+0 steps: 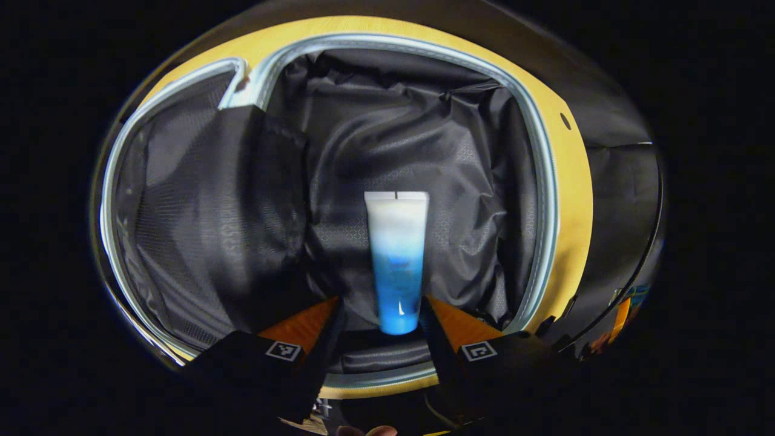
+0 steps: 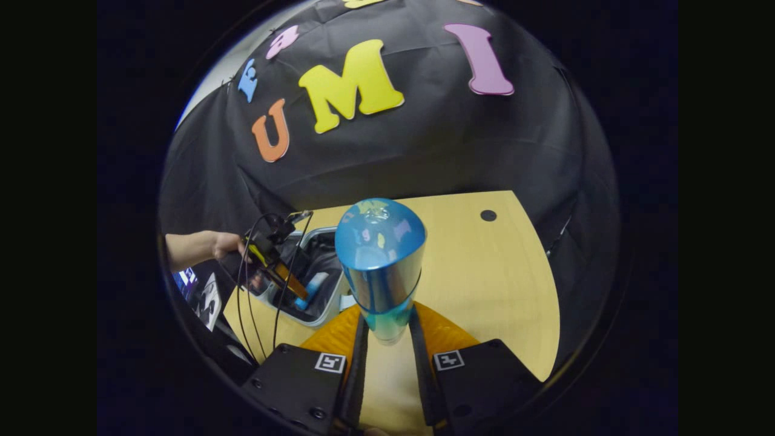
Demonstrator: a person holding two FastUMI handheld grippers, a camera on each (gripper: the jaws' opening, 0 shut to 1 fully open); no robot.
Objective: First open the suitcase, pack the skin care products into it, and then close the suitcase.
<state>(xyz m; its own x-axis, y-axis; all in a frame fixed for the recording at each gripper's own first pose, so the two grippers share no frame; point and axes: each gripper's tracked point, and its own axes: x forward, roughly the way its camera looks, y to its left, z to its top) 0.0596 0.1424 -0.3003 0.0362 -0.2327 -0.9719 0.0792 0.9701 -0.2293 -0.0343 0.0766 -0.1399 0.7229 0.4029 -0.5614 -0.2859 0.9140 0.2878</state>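
Packing step in hand. The left tool (image 1: 381, 315) stands spread around a tube (image 1: 396, 260) lying on the lining of the open suitcase (image 1: 557, 200). The right tool (image 2: 387, 330) pinches a bottle (image 2: 380, 266) above the desk (image 2: 484, 272) (suitcase nearby). Next: withdraw left, carry bottle over.

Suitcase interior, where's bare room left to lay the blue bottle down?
Inside the suitcase, bare lining lies right of the tube, toward the zipper rim. The left is crowded by the folded mesh divider. The right hand-held gripper grips the blue bottle.
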